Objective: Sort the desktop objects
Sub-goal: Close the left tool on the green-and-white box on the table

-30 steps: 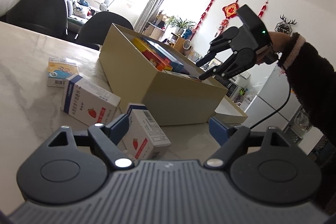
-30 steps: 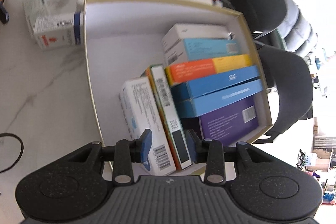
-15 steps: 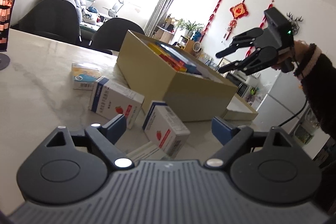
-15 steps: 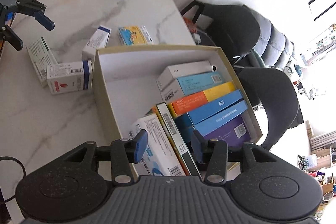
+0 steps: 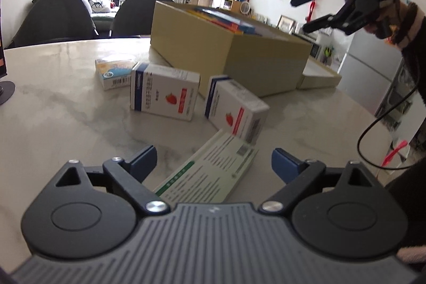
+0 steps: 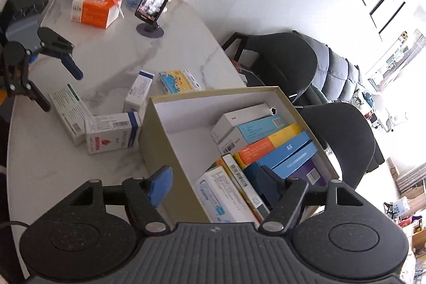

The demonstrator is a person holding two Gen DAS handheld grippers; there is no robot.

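Right gripper (image 6: 214,184), jaws just spreading and empty, hangs over the cardboard box (image 6: 159,140); left gripper (image 5: 213,160), jaws released, frames the green-striped carton (image 5: 210,172) at its 12 o'clock.

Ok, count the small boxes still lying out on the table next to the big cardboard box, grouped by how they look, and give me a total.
White boxes with a blue band and a red strawberry: 2, one and the other
White box with green print, flat: 1
Yellow and blue cartoon box: 1
Total outside the cardboard box: 4
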